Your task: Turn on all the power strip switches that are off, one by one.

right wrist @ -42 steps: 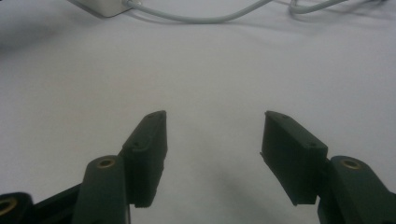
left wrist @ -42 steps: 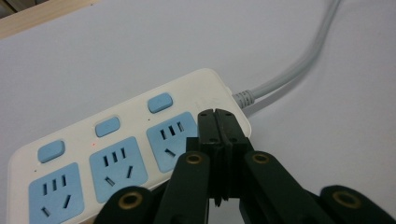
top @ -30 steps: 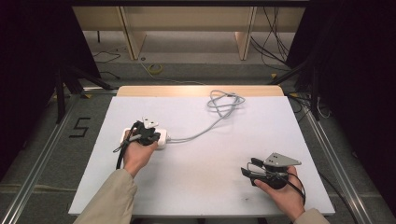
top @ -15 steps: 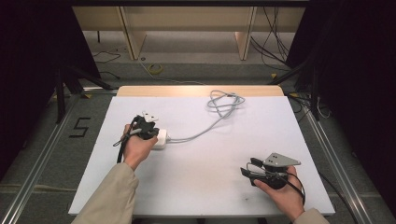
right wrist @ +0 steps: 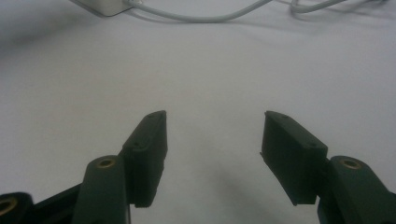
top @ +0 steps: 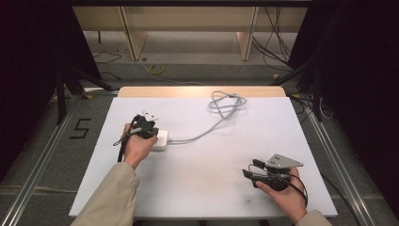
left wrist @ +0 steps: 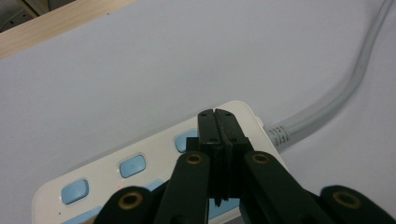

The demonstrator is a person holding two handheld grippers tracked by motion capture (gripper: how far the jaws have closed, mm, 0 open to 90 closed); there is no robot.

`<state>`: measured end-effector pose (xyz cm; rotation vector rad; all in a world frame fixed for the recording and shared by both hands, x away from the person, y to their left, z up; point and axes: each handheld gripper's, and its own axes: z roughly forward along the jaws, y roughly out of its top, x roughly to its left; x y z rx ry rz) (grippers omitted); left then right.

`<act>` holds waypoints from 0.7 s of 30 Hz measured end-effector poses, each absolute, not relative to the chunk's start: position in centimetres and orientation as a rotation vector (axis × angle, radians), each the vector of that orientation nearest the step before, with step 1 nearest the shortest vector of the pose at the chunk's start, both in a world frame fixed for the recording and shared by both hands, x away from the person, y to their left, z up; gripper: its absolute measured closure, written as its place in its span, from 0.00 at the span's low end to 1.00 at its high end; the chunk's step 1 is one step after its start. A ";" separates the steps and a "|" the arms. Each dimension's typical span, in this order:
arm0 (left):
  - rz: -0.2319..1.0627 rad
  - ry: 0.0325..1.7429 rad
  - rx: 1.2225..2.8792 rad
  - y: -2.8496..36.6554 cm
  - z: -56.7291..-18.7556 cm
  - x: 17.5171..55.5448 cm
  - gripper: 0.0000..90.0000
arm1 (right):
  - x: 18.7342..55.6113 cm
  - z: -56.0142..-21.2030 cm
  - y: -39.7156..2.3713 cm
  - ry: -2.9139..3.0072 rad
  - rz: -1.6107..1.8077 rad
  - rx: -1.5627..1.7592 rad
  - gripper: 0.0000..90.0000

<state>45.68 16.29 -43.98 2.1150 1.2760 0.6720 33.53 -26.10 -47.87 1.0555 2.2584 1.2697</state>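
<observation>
A white power strip [top: 161, 140] [left wrist: 154, 163] with blue switch buttons [left wrist: 133, 165] lies left of the table's middle. Its grey cable [top: 207, 129] [left wrist: 341, 93] runs right and back into a loose coil [top: 227, 102]. My left gripper [top: 147, 131] [left wrist: 217, 116] is shut, its tips pressed together just above the strip's top face at the cable end. My right gripper [top: 249, 168] [right wrist: 212, 135] rests low over bare table at the front right, jaws wide open with nothing between them. The strip's corner [right wrist: 105, 5] and cable [right wrist: 205, 17] lie far ahead of it.
The white table top [top: 202, 174] has a wooden strip along its far edge [top: 202, 91]. Beyond it stand wooden furniture legs and floor cables. Metal rails run along both sides of the table on the floor.
My left gripper has shifted slightly back and left over the power strip. The right gripper has stayed where it was.
</observation>
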 end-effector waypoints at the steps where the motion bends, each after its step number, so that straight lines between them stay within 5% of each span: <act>1: 0.670 1.274 2.116 16.3 -44.0 45.8 1.00 | 33.5 -47.9 -26.1 2.258 1.270 1.055 0.46; 21: 0.683 1.288 2.143 16.7 -43.6 47.2 1.00 | 33.5 -47.9 -26.2 2.256 1.265 1.060 0.46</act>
